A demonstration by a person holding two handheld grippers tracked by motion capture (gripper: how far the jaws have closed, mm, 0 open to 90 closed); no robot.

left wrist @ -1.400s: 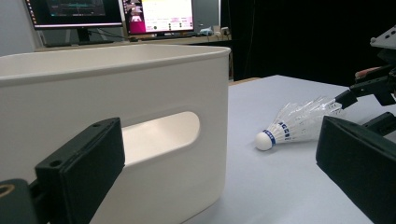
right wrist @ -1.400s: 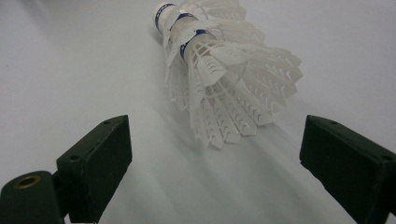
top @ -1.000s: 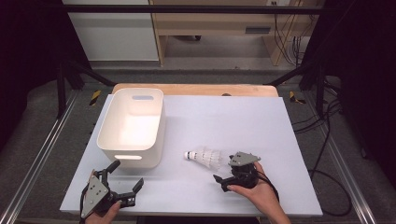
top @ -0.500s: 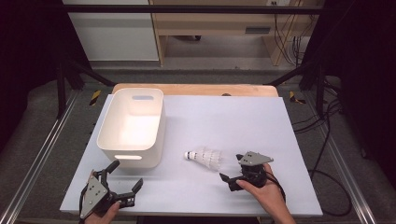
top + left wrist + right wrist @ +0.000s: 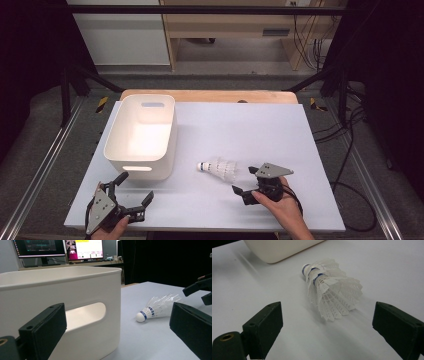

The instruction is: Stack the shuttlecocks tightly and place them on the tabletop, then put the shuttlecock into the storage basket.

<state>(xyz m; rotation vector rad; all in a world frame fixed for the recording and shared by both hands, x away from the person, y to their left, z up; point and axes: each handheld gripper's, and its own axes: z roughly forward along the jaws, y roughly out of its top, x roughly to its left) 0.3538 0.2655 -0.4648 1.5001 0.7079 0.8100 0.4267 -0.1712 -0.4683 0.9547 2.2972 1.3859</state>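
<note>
Your right gripper (image 5: 248,182) has backed off the shuttlecock (image 5: 219,168), which lies untouched ahead between wide-open, empty jaws—grasp pending.

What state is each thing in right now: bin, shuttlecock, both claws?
White bin: upright, empty.
Shuttlecock: lying on its side on the table, cork toward the bin, untouched.
Right claw: open, just short of the shuttlecock's skirt.
Left claw: open, holding nothing, near the bin's front wall.
</note>
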